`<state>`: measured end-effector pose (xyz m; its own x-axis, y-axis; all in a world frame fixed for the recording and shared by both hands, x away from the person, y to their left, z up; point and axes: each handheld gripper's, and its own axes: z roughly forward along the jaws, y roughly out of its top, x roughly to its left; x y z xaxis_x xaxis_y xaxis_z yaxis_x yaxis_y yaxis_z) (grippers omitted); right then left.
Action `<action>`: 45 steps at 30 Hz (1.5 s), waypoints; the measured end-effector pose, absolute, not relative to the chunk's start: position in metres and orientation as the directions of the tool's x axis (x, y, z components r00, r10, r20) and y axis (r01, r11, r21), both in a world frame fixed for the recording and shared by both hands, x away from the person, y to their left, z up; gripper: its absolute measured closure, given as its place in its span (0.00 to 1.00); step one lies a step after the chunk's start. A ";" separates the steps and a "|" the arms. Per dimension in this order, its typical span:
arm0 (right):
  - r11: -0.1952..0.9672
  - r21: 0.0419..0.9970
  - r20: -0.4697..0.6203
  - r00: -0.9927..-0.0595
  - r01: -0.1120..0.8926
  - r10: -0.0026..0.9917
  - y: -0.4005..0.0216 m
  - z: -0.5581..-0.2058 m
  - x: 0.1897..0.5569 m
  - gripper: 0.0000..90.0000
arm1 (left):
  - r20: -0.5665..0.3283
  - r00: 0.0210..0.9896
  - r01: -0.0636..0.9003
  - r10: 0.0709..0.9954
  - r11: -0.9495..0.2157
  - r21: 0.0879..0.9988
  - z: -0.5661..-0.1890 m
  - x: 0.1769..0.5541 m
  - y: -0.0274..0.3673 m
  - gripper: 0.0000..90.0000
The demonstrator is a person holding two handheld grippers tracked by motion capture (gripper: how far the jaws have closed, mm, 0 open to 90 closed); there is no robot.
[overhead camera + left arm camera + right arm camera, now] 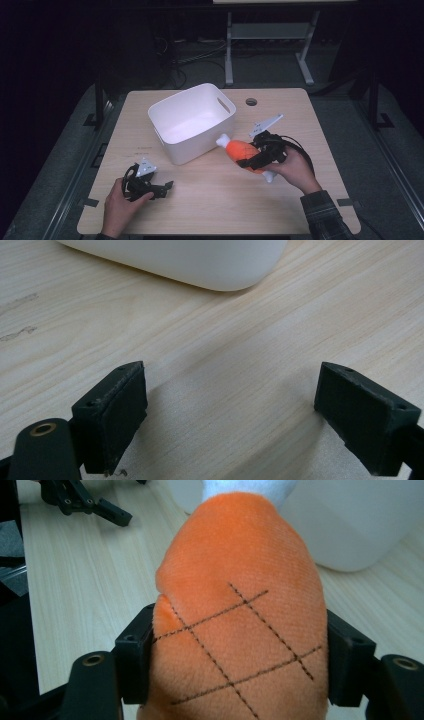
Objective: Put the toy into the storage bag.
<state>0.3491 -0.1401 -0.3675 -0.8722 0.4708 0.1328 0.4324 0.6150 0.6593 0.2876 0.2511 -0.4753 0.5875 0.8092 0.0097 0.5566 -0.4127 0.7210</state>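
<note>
- While the right gripper sits clamped on the orange plush toy, its two black jaws press into the toy's sides; dark stitched cross-hatch lines run across the fabric between them.
- Toy has white ends: one points at the bin, the other sticks out by the right hand.
- High view: toy is right of the white bin, its near white end just beside the bin's wall; can't tell if it touches.
- Left gripper: jaws wide apart, nothing between them, bare wood grain under them.
- Left hand holds it low at the table's near-left area, well apart from the toy.
- Bin's rounded corner lies ahead of the left gripper.
- Bin stands upright at the table's middle-far part, handle slot on its right wall.
</note>
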 end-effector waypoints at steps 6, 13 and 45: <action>0.617 0.665 0.123 -0.877 0.420 0.465 -0.138 -0.357 0.353 0.33 | 0.010 0.587 0.557 0.809 -0.413 0.721 -0.475 0.288 0.251 0.14; 0.619 0.675 0.113 -0.886 0.401 0.450 -0.135 -0.345 0.358 0.33 | 0.010 0.587 0.556 0.809 -0.412 0.721 -0.475 0.288 0.251 0.14; 0.648 0.703 0.041 -0.927 0.292 0.373 -0.093 -0.292 0.393 0.33 | 0.009 0.588 0.557 0.809 -0.412 0.721 -0.475 0.288 0.251 0.14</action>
<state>0.3926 -0.0928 -0.2919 -0.9271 0.3725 0.0413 0.2919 0.6485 0.7031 0.2877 0.2511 -0.4753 0.5878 0.8089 0.0090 0.5566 -0.4124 0.7212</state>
